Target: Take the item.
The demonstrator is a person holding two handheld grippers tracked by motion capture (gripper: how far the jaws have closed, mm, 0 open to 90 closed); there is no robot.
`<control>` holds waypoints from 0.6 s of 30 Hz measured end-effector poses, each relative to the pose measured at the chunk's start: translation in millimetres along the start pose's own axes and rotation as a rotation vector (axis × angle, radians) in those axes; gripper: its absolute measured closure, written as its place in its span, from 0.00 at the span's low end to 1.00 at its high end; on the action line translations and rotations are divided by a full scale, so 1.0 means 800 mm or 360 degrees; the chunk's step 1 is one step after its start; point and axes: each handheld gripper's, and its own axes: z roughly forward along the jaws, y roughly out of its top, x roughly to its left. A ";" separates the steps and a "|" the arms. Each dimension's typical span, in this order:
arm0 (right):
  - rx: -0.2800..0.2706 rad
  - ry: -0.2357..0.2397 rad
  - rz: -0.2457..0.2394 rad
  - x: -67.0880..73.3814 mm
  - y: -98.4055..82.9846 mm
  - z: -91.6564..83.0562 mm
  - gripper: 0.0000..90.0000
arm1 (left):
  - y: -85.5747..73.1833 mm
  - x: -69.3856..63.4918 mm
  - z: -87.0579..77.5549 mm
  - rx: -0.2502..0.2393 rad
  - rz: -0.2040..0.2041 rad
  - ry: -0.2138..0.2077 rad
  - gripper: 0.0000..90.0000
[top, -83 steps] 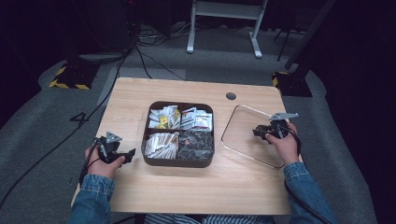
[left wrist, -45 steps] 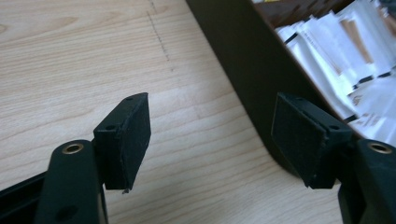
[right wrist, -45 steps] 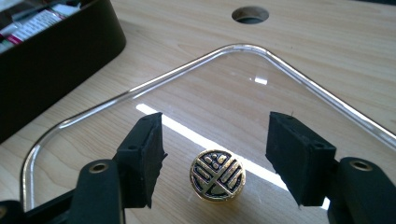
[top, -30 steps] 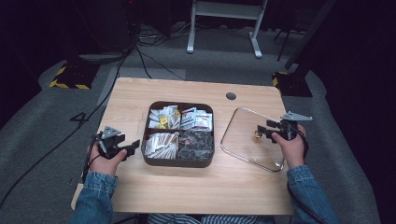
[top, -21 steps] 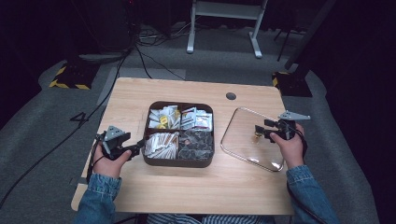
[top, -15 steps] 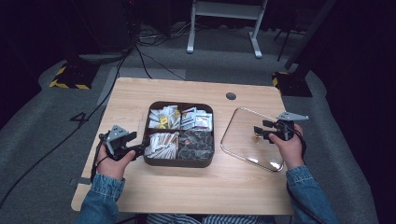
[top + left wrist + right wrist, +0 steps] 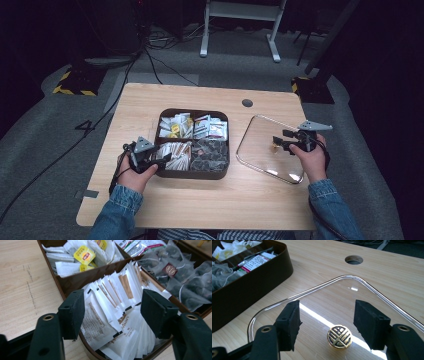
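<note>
the left tool [image 7: 162, 161] is hanging over the near left compartment of the dark brown box [image 7: 192, 174], which is sitting in the middle of the table [image 7: 200, 205]. its jaws have just been closing a little, but they are standing apart, with the white sachets [image 7: 110, 315] lying between and below them, and the pads are not pressing on any of them. in the left gripper view those sachets are fanning out in a stack inside that compartment, printed faces up. behind them, the far left compartment is holding yellow-tagged tea bags [image 7: 85, 255], and the compartment beside the sachets is carrying dark mesh tea bags [image 7: 180, 277].

over toward the right edge of the table, the clear lid [image 7: 260, 145] is lying flat on the wood, near the box but apart from it. the right tool [image 7: 276, 144] is hovering over it, held by the person's right hand [image 7: 310, 160]. in the right gripper view its jaws are open on either side of the lid's small gold knob [image 7: 339, 336], with a clear gap on both sides, so nothing is gripped. a round cable hole [image 7: 354, 259] is showing in the table beyond the lid's far rim.
</note>
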 end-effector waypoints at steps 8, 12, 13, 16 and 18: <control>0.0002 0.0027 -0.0032 0.009 0.005 0.006 0.43 | -0.001 -0.004 0.011 0.0122 0.0082 0.0118 0.65; -0.0005 0.0028 -0.0042 0.010 0.006 0.007 0.43 | -0.001 -0.003 0.012 0.0154 0.0080 0.0140 0.76; -0.0005 0.0029 -0.0044 0.010 0.006 0.007 0.43 | -0.001 -0.002 0.012 0.0158 0.0075 0.0146 0.78; -0.0006 0.0026 -0.0050 0.010 0.005 0.007 0.43 | -0.001 -0.001 0.014 0.0178 0.0076 0.0156 0.84; -0.0007 0.0025 -0.0052 0.010 0.005 0.007 0.43 | 0.000 -0.002 0.016 0.0207 0.0080 0.0162 0.85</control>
